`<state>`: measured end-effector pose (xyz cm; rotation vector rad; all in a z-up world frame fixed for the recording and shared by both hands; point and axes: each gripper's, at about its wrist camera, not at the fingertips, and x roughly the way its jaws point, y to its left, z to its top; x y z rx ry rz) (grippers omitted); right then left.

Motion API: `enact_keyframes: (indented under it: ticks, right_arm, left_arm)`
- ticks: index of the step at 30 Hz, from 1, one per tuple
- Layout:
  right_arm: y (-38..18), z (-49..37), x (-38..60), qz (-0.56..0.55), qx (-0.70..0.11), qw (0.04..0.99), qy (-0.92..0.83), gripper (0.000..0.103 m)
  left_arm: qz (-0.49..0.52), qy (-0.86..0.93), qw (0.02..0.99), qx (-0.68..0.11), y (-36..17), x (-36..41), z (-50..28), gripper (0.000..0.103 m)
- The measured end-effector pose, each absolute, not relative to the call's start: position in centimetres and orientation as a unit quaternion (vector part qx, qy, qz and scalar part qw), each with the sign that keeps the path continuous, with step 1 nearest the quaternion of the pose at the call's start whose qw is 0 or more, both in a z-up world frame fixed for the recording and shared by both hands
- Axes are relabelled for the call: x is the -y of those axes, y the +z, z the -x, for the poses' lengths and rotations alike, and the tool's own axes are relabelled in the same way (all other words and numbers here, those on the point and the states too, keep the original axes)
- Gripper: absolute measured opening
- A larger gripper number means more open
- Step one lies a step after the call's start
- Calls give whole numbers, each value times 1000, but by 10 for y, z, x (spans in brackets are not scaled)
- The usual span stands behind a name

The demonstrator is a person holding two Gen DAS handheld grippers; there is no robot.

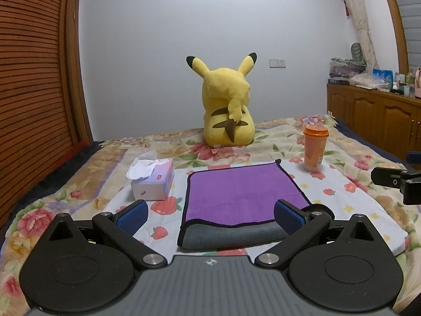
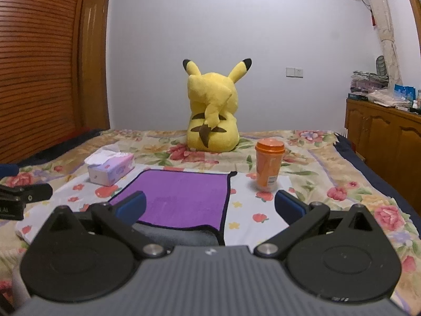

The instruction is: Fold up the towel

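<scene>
Left wrist view: purple towel (image 1: 242, 194) on the bed (image 1: 86, 168), near edge turned over showing grey, right of tissue box (image 1: 155, 181); left hand-held gripper (image 1: 210, 217) and right hand-held gripper (image 2: 210, 206) both released, folding barely begun.

Left hand-held gripper (image 1: 210, 217): black linkage arms, blue ribbed pads, silver screws, grey body.

Tissue box (image 1: 154, 181) sits left of the towel (image 1: 242, 192), orange cup (image 1: 315, 147) right — I've got open bed (image 1: 350, 205) between, plush (image 1: 227, 105) blocking behind.
</scene>
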<state>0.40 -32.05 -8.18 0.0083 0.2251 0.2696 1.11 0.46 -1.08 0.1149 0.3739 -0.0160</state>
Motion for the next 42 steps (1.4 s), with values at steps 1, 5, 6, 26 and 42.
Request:
enact_keyframes:
  ticks: [1, 5, 6, 26, 42]
  right_arm:
    - [-82, -5, 320, -2, -114, 984, 135, 103]
    - [-83, -9, 315, 5, -120, 983, 138, 103]
    - [-84, -10, 315, 7, -122, 983, 139, 103]
    - [-96, -47, 304, 21, -167, 975, 142, 103]
    - [-99, -73, 297, 35, -180, 970, 156, 103]
  left_arm:
    - [-57, -8, 980, -189, -11, -4, -13, 103]
    - [-56, -8, 978, -202, -13, -5, -20, 103]
    - [-57, -8, 977, -205, -13, -5, -22, 103]
    - [-71, -10, 962, -265, -35, -12, -70, 103]
    - [-70, -17, 955, -287, -42, -20, -98, 103]
